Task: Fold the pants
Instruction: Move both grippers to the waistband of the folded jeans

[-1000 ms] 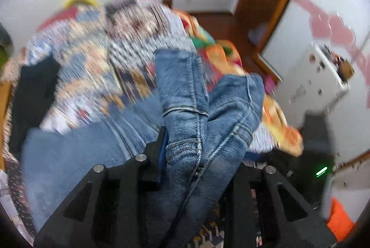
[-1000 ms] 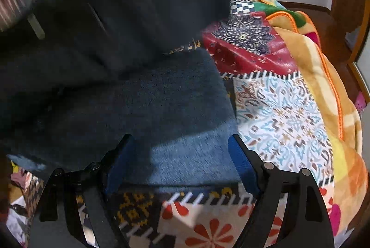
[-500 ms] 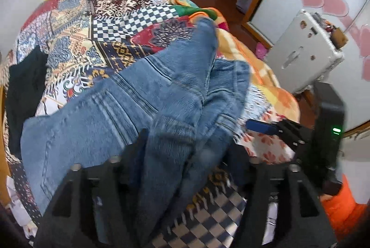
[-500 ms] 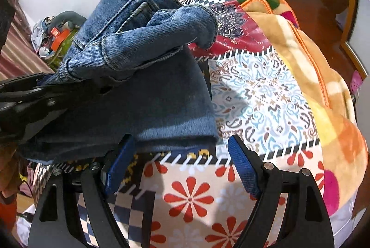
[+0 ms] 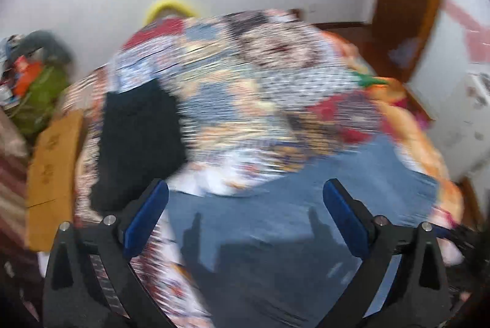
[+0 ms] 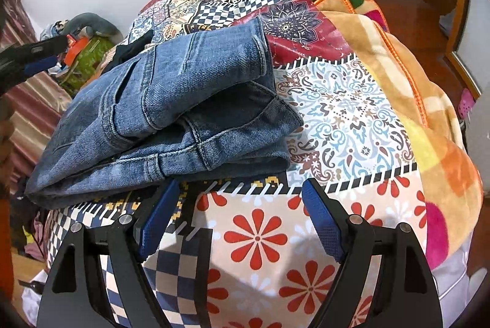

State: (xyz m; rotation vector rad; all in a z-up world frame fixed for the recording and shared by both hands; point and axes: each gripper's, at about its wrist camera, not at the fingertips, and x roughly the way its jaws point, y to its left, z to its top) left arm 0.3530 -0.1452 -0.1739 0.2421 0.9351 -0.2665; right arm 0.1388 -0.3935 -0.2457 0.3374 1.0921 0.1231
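Jeans [image 6: 171,110] lie folded in layers on bed [image 6: 352,119], edges uneven; both hand-held grippers, left [image 5: 245,217] and right [image 6: 239,220], wide open, empty; tidying likely remains

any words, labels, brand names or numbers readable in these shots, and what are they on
None can be read.
Jeans: no tag or brand patch shows.
Patchwork blanket: patterns only, no lettering.
Cardboard box: faint marks, too blurred to read.
Orange item by the wall: too small to tell.
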